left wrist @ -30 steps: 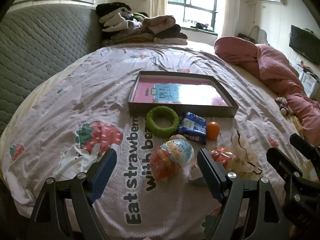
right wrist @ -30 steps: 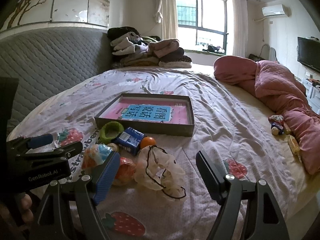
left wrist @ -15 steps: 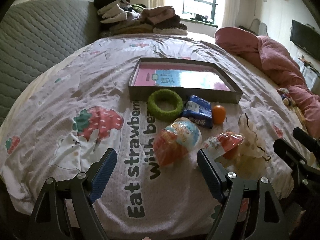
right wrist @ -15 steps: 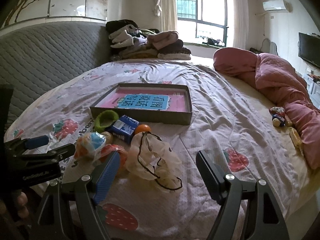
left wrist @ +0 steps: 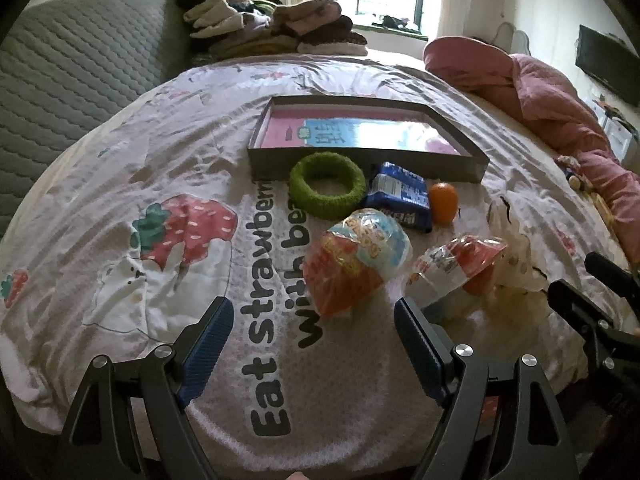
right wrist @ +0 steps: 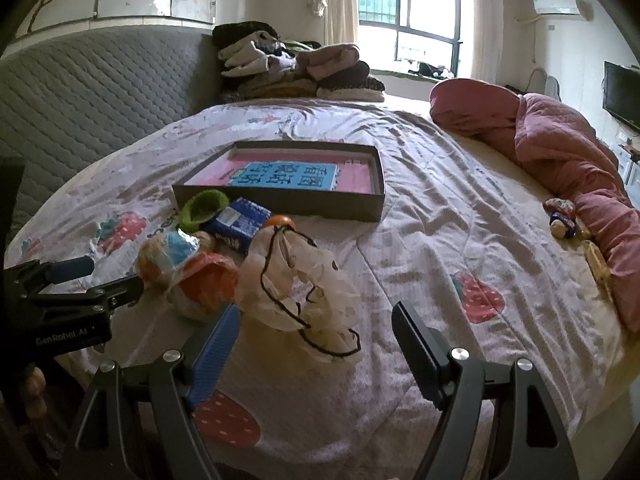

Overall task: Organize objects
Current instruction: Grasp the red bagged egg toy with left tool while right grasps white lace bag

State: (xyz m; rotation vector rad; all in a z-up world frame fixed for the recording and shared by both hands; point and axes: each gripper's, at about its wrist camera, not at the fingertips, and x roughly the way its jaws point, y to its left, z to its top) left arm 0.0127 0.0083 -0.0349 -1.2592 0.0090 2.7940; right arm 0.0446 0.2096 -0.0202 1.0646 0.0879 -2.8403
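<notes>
**Both grippers held wide open over a cluster of small objects on the bed**

The left gripper [left wrist: 308, 324] is held spread wide, with nothing between its fingers. Just ahead of it, slightly to the right, a wrapped orange-and-blue snack pack [left wrist: 356, 258] is seen, with a second wrapped pack [left wrist: 456, 264] beside it. Farther ahead, a green ring [left wrist: 327, 190], a blue packet [left wrist: 400, 196] and a small orange ball [left wrist: 443, 202] are lined up against the near wall of a shallow box [left wrist: 360, 162]. The right gripper [right wrist: 312, 328] is likewise fully parted and empty; a crumpled translucent bag [right wrist: 296, 288] is found directly between and ahead of its fingers, on the strawberry-print bedsheet [right wrist: 440, 240].
</notes>
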